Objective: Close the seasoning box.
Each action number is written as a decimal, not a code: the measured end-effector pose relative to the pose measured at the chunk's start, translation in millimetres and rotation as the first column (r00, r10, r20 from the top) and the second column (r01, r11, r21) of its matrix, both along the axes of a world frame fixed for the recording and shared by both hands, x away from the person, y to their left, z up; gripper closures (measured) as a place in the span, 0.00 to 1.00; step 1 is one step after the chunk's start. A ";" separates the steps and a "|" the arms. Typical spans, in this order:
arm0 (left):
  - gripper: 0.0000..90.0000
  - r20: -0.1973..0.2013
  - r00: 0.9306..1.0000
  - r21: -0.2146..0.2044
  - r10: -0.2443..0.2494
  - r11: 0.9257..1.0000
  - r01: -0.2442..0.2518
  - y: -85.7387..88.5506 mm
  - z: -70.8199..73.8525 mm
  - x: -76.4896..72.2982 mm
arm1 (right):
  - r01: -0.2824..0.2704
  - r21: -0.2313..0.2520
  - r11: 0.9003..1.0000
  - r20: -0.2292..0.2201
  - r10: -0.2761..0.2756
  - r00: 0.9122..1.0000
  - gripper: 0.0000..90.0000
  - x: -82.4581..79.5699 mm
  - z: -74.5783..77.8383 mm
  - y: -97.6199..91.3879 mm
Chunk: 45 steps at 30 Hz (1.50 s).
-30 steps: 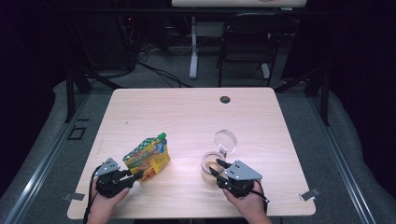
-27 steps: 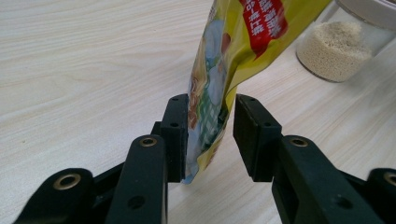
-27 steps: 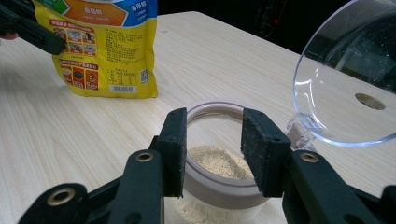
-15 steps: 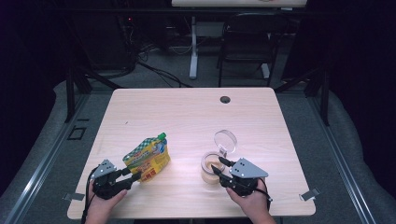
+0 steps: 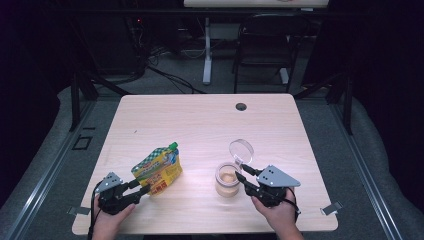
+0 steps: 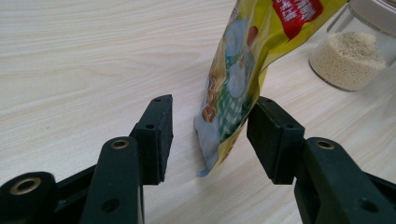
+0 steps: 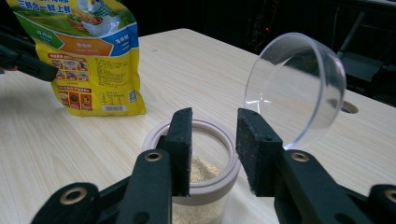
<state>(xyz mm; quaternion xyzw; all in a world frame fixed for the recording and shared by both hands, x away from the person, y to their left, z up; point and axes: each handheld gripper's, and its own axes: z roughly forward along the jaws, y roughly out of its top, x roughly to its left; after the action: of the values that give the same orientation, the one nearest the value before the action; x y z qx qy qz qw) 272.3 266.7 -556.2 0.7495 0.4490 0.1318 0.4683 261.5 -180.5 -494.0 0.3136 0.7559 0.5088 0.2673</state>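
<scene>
Sitting at the pale wooden table [image 5: 200, 120], you have the yellow stand-up pouch with the green cap [image 5: 159, 166] upright near its front left, kept on its base so it stays ready to lift and pour. Beside it to the right stands the clear round jar of pale grain [image 5: 227, 178], its clear hinged lid [image 5: 241, 150] tipped back, leaving the mouth free. Your left tongs [image 6: 209, 135] have just been opening and now straddle the pouch's lower edge without pressing it. Your right tongs [image 7: 212, 149] have just been narrowing, open over the jar's rim, gripping nothing.
</scene>
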 end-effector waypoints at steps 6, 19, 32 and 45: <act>0.57 0.012 1.000 0.012 -0.007 1.000 0.007 -0.1 0.7 -0.1 | 0.016 -0.011 1.000 -0.004 -0.016 1.000 0.86 0.4 2.7 -9.8; 0.55 0.012 1.000 -0.012 -0.005 1.000 0.005 1.6 0.4 -0.6 | 0.061 -0.005 0.998 -0.043 -0.061 0.997 0.98 6.3 1.4 -27.1; 0.59 0.024 1.000 0.006 0.005 1.000 -0.005 3.7 0.7 -6.3 | 0.139 -0.002 0.990 -0.068 -0.139 0.988 1.00 18.2 -2.8 -38.3; 0.57 0.030 0.999 0.010 0.037 0.999 -0.037 7.7 0.1 -13.9 | 0.196 0.014 0.980 -0.096 -0.194 0.976 1.00 36.8 -8.9 -41.9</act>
<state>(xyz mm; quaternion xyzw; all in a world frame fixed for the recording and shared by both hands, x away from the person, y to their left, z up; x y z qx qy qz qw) 258.4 274.4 -556.1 0.7416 0.4551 0.1540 0.4682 298.3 -222.4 -502.9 0.4132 0.7271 0.4736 0.2762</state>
